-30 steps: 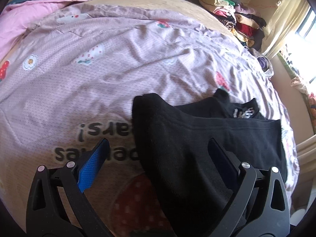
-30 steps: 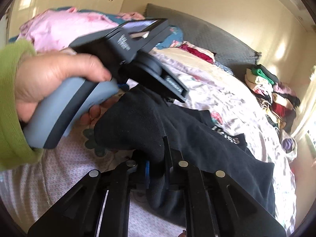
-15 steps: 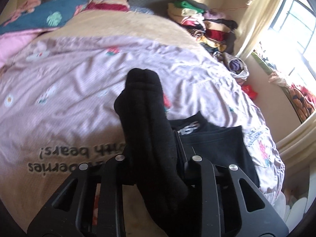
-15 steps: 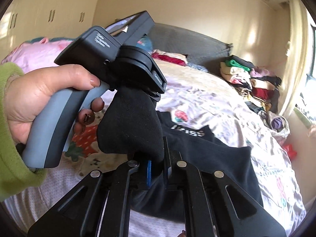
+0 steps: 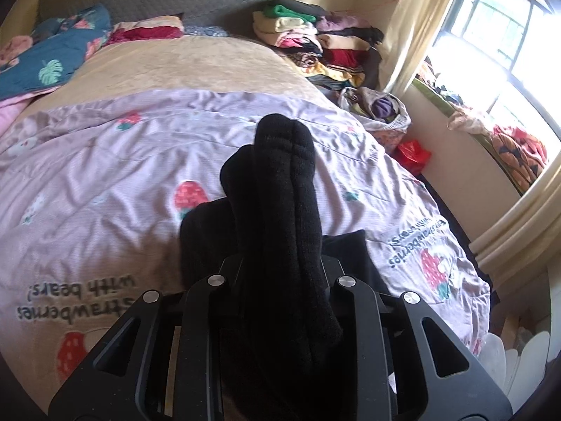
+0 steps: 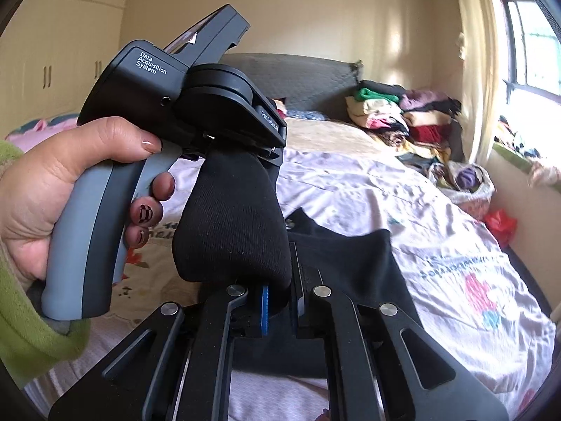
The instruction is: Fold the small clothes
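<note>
Here, both tongs clamp one black garment (image 5: 280, 189) above the bed (image 5: 105, 182); only the right view shows the hand (image 6: 59, 189) at nine o'clock.

Black garment (image 5: 280, 210) matt knit cloth; bedsheet (image 5: 105, 182) thin, crinkled cotton.

Daylight enters through window (image 5: 498, 45) at right, blown out to white glare in both views. Wall (image 6: 315, 10) left of window warm, evenly lit, soft bright patch near curtain (image 6: 473, 52). Bedspread (image 5: 105, 175) away from window dimmer, shallow fold shadows. Black garment (image 5: 280, 210) shows almost no detail. Strong fisheye bend, dark corner vignette. Focus sharp, no motion blur.
</note>
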Demonstrator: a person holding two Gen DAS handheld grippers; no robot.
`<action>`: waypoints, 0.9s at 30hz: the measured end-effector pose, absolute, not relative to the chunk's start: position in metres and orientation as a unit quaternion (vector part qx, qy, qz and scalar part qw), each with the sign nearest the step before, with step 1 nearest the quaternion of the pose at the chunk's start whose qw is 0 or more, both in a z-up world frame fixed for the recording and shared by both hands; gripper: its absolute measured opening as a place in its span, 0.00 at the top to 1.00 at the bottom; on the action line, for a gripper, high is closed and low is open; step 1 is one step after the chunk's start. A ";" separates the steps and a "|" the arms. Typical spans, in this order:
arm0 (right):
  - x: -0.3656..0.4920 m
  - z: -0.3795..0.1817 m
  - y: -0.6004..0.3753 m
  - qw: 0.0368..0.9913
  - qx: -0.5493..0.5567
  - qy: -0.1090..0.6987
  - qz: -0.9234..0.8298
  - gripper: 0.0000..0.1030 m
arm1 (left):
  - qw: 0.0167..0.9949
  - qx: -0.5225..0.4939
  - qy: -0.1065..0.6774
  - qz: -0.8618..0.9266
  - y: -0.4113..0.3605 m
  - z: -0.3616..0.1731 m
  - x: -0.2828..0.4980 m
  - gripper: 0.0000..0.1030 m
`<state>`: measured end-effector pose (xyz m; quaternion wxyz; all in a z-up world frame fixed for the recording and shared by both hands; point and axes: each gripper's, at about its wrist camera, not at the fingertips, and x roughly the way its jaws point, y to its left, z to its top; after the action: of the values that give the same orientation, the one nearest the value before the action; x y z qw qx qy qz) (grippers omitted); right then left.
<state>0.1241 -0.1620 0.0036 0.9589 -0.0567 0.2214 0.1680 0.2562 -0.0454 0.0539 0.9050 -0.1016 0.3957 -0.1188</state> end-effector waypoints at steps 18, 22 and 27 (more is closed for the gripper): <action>0.154 -0.046 -0.246 0.927 0.109 0.320 0.161 0.93 | 0.875 -0.071 0.460 -0.130 -0.137 -0.006 0.294 0.79; 0.162 -0.062 -0.263 0.903 0.177 0.352 0.169 0.92 | 0.870 -0.062 0.471 -0.129 -0.150 -0.019 0.298 0.71; 0.169 -0.080 -0.283 0.871 0.252 0.382 0.177 0.78 | 0.865 -0.070 0.478 -0.132 -0.157 -0.027 0.301 0.51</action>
<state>0.1685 -0.2827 -0.0799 0.8710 0.2525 0.3823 0.1772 0.3013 -0.1567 -0.0274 0.8655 -0.0705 0.4782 -0.1316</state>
